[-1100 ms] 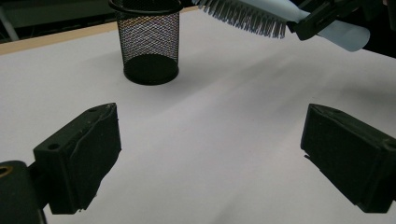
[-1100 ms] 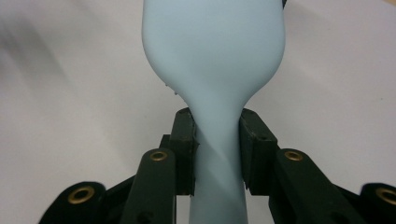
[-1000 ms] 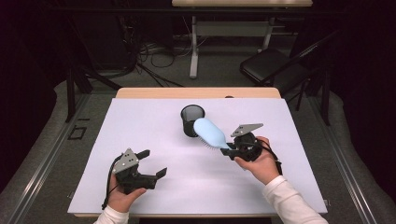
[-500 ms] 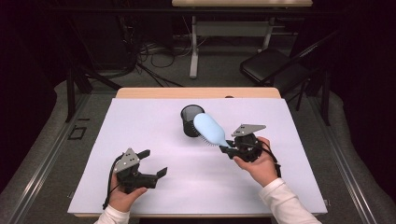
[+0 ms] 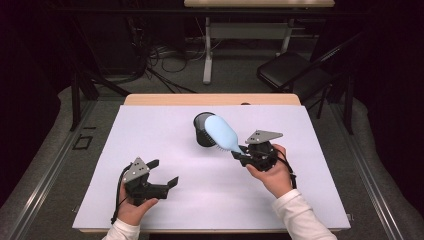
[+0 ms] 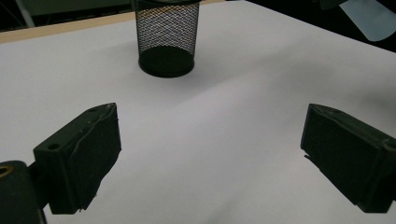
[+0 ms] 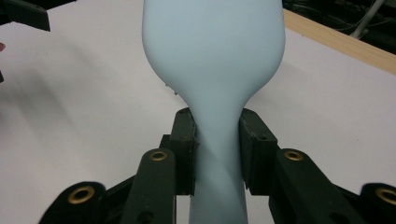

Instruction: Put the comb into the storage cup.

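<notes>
One hairbrush (image 5: pixel 223 132), one mesh cup (image 5: pixel 203 131), two grippers

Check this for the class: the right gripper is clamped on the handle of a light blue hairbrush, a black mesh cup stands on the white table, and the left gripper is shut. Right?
Not quite. The left gripper is open, jaws wide apart with nothing between them, as the left gripper view shows. The rest stands: the right gripper clamps the hairbrush handle, and the mesh cup stands on the table.

- White-topped table (image 5: pixel 150 135) with a wooden far edge stood on grey floor (image 5: pixel 45 150).
- Dark room beyond; black chair (image 5: pixel 287 70), cables (image 5: pixel 160 55), and another table's white leg (image 5: pixel 206 55) behind.
</notes>
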Demonstrator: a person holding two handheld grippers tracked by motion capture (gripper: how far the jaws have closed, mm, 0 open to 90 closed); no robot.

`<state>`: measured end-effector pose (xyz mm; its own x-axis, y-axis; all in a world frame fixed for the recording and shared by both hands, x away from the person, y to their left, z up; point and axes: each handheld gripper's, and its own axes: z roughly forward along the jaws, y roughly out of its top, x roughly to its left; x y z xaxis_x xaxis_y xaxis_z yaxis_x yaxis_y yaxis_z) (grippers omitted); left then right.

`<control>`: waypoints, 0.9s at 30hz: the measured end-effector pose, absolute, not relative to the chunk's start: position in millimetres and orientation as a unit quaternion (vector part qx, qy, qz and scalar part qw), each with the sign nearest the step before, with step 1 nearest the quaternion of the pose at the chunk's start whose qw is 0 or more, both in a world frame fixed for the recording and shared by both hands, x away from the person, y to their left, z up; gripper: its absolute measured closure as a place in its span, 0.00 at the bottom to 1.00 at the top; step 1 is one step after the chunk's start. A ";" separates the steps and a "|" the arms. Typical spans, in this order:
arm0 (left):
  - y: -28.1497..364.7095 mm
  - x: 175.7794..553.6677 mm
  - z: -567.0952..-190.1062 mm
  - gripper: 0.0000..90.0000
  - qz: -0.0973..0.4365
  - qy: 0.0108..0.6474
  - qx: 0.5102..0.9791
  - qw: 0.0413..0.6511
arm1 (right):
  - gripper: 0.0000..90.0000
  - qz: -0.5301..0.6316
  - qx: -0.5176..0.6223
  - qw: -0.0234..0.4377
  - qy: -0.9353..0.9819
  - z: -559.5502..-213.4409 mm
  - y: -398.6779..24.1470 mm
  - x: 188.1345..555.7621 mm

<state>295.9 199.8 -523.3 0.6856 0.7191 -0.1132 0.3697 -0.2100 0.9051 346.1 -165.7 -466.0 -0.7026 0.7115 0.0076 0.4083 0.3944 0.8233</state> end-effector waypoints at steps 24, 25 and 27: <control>200.0 302.4 -498.9 0.06 0.166 0.386 0.735 0.532 | 0.78 0.484 0.326 0.202 0.786 -468.2 -165.1 336.2; 198.8 303.0 -497.5 0.06 0.164 0.385 0.736 0.533 | 0.78 0.485 0.326 0.203 0.786 -468.3 -165.0 335.9; 195.9 304.5 -494.6 0.06 0.161 0.384 0.736 0.533 | 0.78 0.488 0.325 0.202 0.785 -468.4 -164.9 335.6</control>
